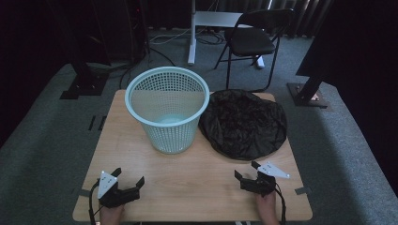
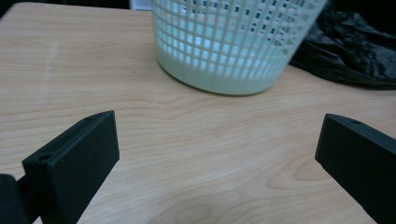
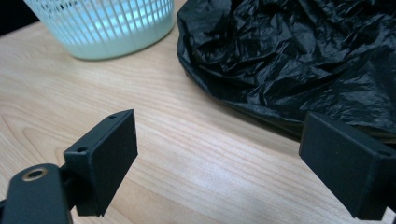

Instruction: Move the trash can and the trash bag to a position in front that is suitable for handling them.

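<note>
Where the tabletop [image 1: 197, 187] meets its near left corner, we find the left gripper [image 1: 129, 177], held in a hand [image 1: 111, 214] that comes over the near edge, its jaws spread wide with nothing between them. In the left gripper view the same gripper [image 2: 217, 154] looks across bare wood toward the basket [image 2: 236, 42], which stands well ahead of it and apart from it.

The pale green mesh basket [image 1: 168, 108] stands upright toward the far edge, a little left of the middle (its open mouth faces up, and we see its floor through the rim). Just beside it on the right, a crumpled black plastic bag [image 1: 244, 123] lies flat, reaching the far right corner; whether the two touch we cannot tell.

Near the near right corner the right gripper [image 1: 246, 171] rests in the other hand [image 1: 267, 206], jaws likewise parted and holding nothing. In the right gripper view this gripper [image 3: 217, 154] has the bag [image 3: 299, 56] close ahead, its edge near the right-hand jaw, and the basket [image 3: 105, 23] farther off.
</note>
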Available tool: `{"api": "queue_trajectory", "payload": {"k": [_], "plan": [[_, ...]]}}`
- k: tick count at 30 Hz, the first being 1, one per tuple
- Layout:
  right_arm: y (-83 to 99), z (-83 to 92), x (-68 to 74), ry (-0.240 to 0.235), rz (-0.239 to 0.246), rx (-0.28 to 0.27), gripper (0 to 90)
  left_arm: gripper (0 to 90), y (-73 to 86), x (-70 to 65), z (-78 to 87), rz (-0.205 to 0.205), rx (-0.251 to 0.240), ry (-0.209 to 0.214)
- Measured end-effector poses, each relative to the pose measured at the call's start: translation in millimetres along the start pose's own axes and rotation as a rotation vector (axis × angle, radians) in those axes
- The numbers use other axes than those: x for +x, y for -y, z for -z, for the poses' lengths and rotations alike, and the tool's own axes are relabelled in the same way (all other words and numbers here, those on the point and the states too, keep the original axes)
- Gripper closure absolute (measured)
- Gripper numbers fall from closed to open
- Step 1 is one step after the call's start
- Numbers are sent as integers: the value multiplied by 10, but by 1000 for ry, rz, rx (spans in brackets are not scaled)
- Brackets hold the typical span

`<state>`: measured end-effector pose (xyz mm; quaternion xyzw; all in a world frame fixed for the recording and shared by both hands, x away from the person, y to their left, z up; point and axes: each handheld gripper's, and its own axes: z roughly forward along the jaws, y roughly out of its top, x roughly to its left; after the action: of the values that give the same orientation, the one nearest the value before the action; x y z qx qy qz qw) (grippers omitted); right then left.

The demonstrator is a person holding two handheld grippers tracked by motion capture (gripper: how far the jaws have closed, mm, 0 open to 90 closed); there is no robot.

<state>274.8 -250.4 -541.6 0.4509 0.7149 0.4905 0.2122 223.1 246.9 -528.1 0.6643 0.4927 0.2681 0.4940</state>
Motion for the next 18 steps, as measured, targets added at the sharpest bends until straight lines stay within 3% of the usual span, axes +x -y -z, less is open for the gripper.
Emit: {"api": "queue_trajectory", "payload": {"k": [3, 7, 10, 14, 18], "plan": [[-2, -19, 20, 9, 20, 20, 109, 0, 29, -25, -18, 17, -9, 13], [-4, -43, 56, 16, 49, 51, 109, 0, -6, -73, -11, 10, -19, -34], [-6, -53, 71, 10, 60, 61, 109, 0, -6, -88, -8, 12, -17, -42], [-25, -84, 90, -25, 68, 96, 109, 0, 4, -132, -16, -4, -17, -21], [-40, -110, 153, -73, 89, 104, 109, 0, 20, -120, -45, -5, -53, 15]]}}
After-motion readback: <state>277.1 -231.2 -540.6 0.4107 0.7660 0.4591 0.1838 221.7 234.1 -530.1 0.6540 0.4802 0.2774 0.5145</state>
